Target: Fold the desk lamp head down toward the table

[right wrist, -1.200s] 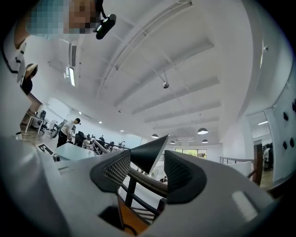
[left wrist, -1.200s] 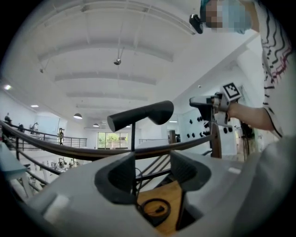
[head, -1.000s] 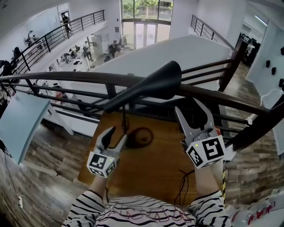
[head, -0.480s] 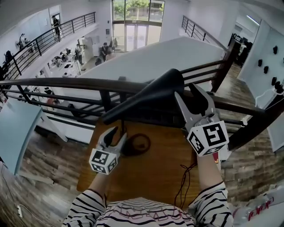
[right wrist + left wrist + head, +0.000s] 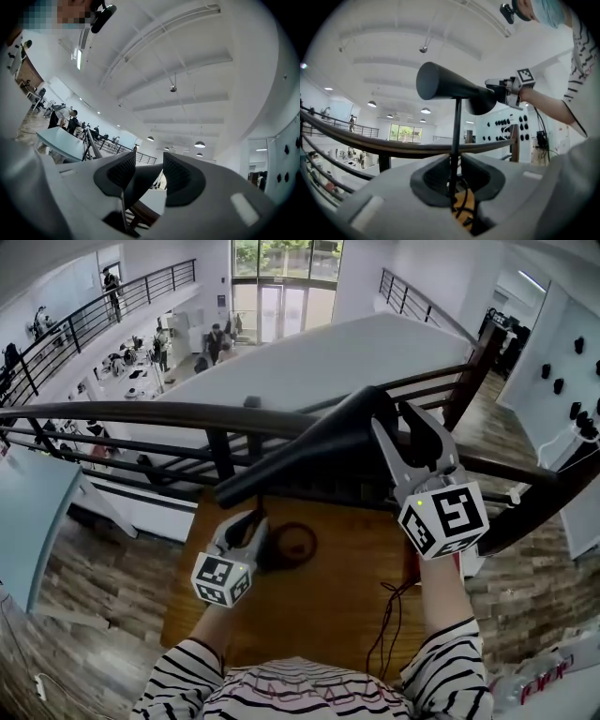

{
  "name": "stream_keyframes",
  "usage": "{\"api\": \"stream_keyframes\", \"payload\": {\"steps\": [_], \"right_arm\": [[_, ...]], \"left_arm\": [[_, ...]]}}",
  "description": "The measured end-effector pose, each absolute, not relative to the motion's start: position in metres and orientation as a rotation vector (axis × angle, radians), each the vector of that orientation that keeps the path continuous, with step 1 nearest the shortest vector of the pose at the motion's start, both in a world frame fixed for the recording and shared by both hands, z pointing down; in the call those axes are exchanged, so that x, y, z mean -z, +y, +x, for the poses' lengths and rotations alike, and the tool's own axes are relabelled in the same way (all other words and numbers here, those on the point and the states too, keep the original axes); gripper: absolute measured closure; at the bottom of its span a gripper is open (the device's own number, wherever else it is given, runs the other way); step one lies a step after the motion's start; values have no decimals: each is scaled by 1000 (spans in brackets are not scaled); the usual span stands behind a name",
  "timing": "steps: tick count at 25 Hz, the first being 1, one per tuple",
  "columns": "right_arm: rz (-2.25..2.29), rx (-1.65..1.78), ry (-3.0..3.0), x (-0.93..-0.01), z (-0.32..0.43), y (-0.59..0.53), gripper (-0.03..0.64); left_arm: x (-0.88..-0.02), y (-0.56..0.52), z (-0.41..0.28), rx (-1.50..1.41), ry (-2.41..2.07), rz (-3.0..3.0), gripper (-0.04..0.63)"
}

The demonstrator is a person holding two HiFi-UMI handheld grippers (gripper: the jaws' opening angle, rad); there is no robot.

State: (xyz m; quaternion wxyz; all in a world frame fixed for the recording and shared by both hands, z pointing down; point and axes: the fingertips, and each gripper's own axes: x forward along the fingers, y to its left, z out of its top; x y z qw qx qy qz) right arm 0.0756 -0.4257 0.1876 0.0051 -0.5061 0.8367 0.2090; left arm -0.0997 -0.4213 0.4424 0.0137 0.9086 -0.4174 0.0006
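Observation:
The black desk lamp's cone head [image 5: 319,442] lies nearly level above the wooden table [image 5: 319,615], on a thin stem [image 5: 456,126] rising from a round base [image 5: 292,545]. My left gripper [image 5: 251,521] reaches level at the stem low down. Its jaws have just been closing: in the left gripper view [image 5: 455,157] the stem runs between the pads, against the left one, with a sliver of gap on the right. My right gripper [image 5: 408,427] straddles the head's wide end, also closing. In the right gripper view [image 5: 149,164] the head [image 5: 136,180] sits between the pads with daylight beside it.
A dark curved railing [image 5: 141,413] runs just behind the table, with a drop to a lower floor beyond. A black cable [image 5: 389,615] trails over the table's right side toward me. A person's striped sleeves [image 5: 187,681] frame the near edge.
The right gripper rose and came forward until its jaws straddle the lamp head. The left gripper moved in on the stem and its jaws narrowed around it.

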Motion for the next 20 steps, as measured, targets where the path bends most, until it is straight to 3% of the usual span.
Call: {"api": "stream_keyframes", "payload": {"steps": [8, 20], "right_arm": [[-1666, -662, 2567, -193, 82, -436, 518], [-1724, -518, 2495, -217, 98, -437, 525]], "left_arm": [[-442, -425, -105, 46, -1306, 2819, 537], [-443, -424, -103, 30, -1287, 2848, 538]]}}
